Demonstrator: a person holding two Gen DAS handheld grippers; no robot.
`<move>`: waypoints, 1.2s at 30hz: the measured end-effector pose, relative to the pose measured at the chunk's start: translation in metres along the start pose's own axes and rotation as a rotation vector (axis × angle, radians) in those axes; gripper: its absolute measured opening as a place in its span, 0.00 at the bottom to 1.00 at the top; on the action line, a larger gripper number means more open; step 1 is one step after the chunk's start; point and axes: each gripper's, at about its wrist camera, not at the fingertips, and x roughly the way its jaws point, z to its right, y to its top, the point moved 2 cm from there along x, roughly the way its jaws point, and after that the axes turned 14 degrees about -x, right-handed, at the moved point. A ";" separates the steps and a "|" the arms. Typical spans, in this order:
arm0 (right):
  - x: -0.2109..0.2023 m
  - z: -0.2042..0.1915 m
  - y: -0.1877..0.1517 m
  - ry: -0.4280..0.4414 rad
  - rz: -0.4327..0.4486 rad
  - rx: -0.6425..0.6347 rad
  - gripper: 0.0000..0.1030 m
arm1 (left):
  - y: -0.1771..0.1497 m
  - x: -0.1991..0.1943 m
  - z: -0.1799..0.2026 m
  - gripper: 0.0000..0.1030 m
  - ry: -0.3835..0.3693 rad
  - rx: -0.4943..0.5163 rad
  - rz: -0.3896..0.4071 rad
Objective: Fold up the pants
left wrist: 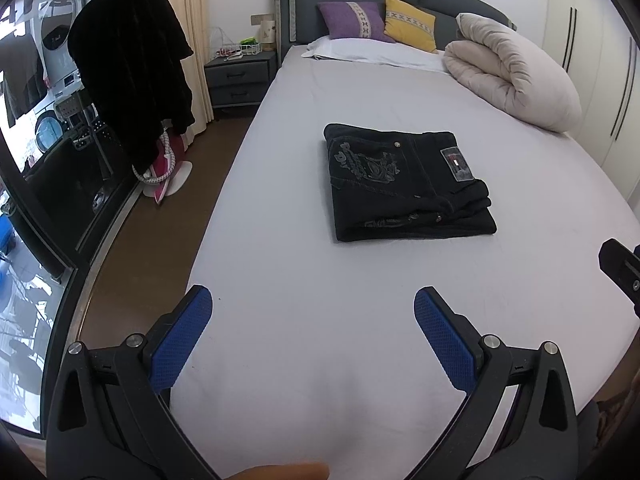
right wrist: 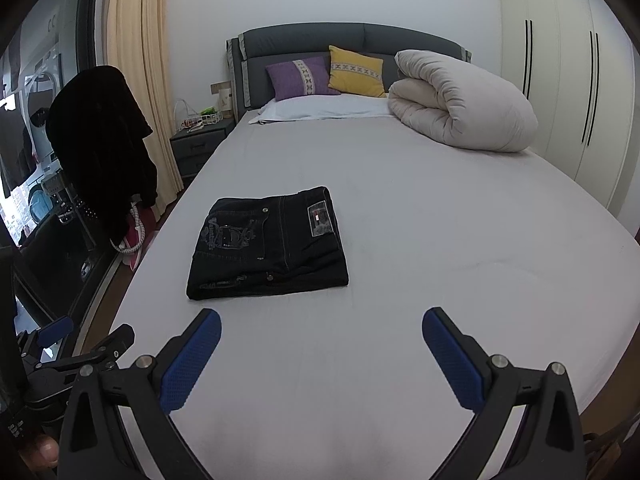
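- Already folded, the pants (left wrist: pixel 408 182) lie as a compact black stack mid-bed (left wrist: pixel 304 280), far of both tools.
- Left gripper (left wrist: pixel 313 312): jaws wide apart, empty; pants ahead, slightly right.
- Right gripper (right wrist: pixel 321 334): jaws wide apart, empty; pants ahead-left, seemingly nearer.
- Long axis runs roughly left-right.

Pants (left wrist: pixel 404 180): dark denim, matt, pale stitching, metal rivets. Bed (left wrist: pixel 312 280) sheet: smooth matt cloth. Left tool (left wrist: pixel 314 316), right tool (right wrist: pixel 322 334): matt black plastic, blue textured pads (left wrist: pixel 186 338), shiny metal bolts. Duvet (right wrist: pixel 460 100): puffy matt fabric.
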 end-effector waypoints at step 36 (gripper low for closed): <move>0.004 -0.002 -0.004 0.001 -0.010 -0.003 1.00 | -0.010 0.007 0.000 1.00 -0.001 -0.004 -0.019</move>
